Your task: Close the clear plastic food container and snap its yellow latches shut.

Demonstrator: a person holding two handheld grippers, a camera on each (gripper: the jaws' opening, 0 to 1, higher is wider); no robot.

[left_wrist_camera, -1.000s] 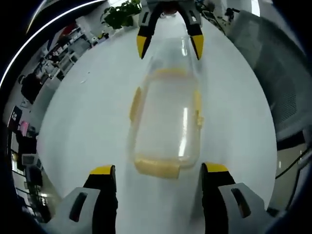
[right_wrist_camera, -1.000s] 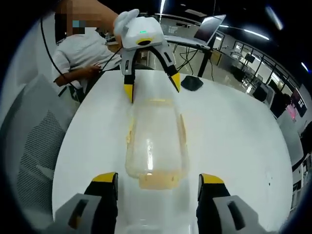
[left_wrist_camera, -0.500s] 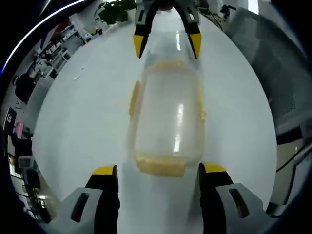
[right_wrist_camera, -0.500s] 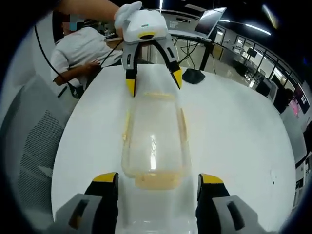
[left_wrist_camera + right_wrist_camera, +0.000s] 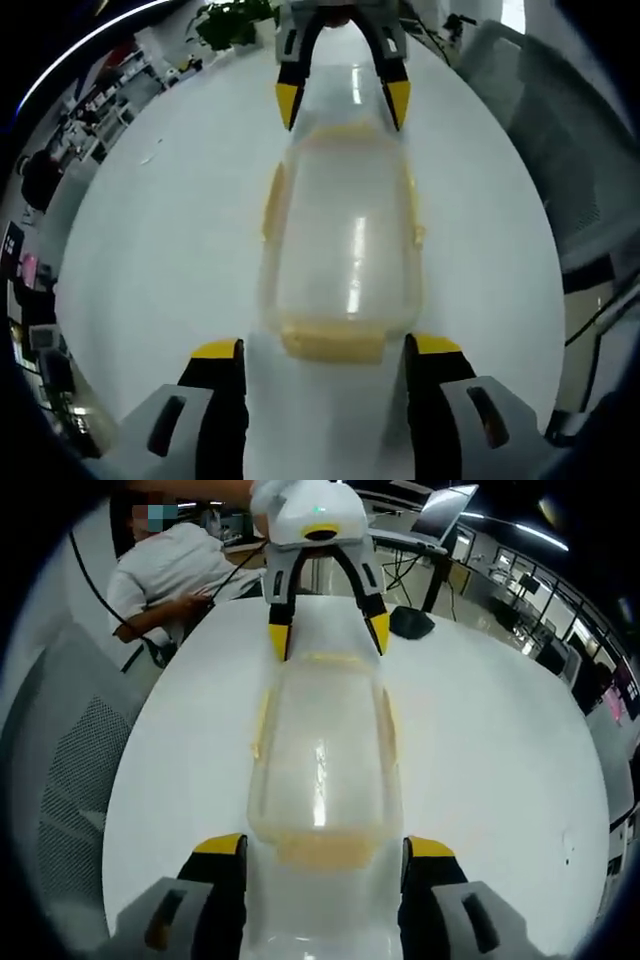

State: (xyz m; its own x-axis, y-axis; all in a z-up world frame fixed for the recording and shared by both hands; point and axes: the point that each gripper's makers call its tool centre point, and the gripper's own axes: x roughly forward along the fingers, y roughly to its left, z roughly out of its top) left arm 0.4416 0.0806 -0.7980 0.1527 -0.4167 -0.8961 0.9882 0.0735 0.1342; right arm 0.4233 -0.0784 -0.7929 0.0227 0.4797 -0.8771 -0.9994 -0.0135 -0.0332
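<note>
Between both grippers' spread fingers [image 5: 218,352] lies the container [image 5: 342,245].

A: What colours did the left gripper [image 5: 315,350] have?
B: Black jaws with yellow tips, set in grey housings. Just ahead of it, the container [image 5: 340,235] was clear, with 4 pale yellow latches [image 5: 333,342] on its edges, on a plain white table [image 5: 160,250].

A: And from the other side?
B: The right gripper [image 5: 322,848] had the same black, yellow and grey. Beyond its jaws, the person [image 5: 175,575] wore a white shirt. To its left, a chair [image 5: 70,780] was grey mesh.
</note>
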